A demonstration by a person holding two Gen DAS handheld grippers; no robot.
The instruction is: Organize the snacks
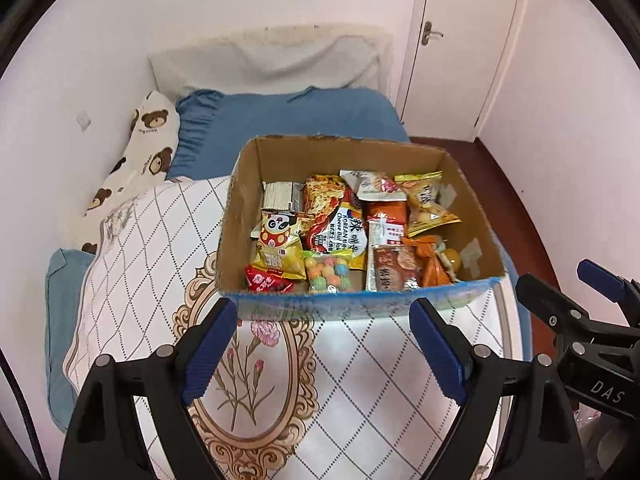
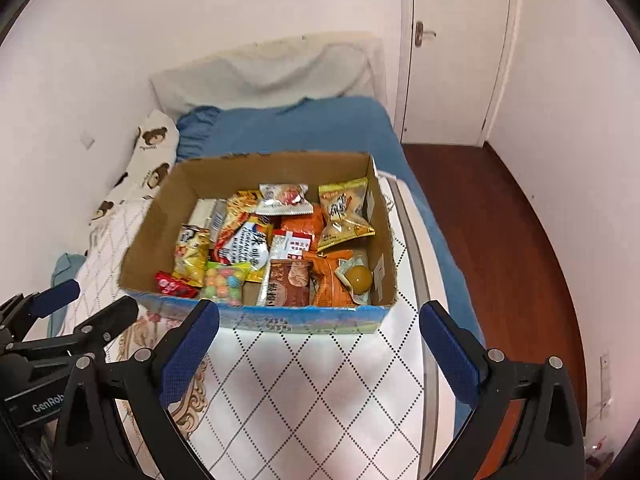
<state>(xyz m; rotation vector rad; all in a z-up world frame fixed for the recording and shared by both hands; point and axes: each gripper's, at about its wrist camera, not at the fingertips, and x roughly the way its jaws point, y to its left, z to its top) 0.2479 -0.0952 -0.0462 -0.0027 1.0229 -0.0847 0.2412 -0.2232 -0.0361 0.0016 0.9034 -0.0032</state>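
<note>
On the bed, atop a white quilt (image 1: 360,360) printed with a dotted diamond grid and an ornate floral medallion, sits an open cardboard box (image 1: 472,216) with a blue printed front face and plain brown inner walls, bits of tape stuck to its right inner side. It is packed with a jumble of snacks: a yellow panda-print bag (image 1: 278,246) toward the left, a small red packet (image 1: 266,280) in the near left corner, a clear bag of pastel candy balls (image 1: 328,274) against the front wall, a Korean noodle packet (image 1: 344,228) with a white label in the middle, a brown biscuit wrapper (image 1: 390,270) beside it, orange wrappers (image 1: 430,264) to the right, a yellow bag (image 1: 426,202) toward the far right, and a round yellow jelly cup (image 2: 358,278) near the right wall. Behind the box lie a blue sheet (image 1: 288,120) and a bear-print pillow (image 1: 148,140) against the wall. The left gripper (image 1: 322,344) hovers just in front of the box, its blue-padded jaws spread wide with nothing between them. The right gripper (image 2: 320,354) hangs likewise before the front wall, jaws parted and empty, the two tools side by side.
</note>
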